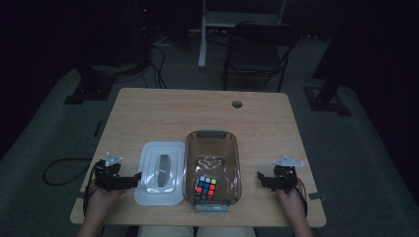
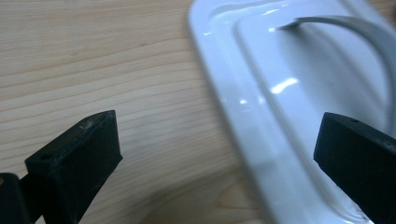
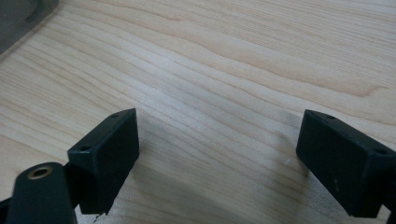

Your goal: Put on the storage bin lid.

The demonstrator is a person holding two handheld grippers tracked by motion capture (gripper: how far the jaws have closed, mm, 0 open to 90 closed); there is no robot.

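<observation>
While the smooth white plastic lid (image 1: 159, 173) lies near the wooden table's (image 1: 163, 111) front edge, the left gripper (image 1: 134, 178) gapes wide beside it; the right gripper (image 1: 261, 178) gapes wide, empty.

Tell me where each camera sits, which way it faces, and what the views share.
High view: above the person's side, facing forward and down on the table; both hands, left gripper, right gripper.
Left gripper view: rides that gripper, open jaws facing the white lid.
Right gripper view: rides that gripper, open jaws over bare wood.
Shared: lid, tabletop.
</observation>
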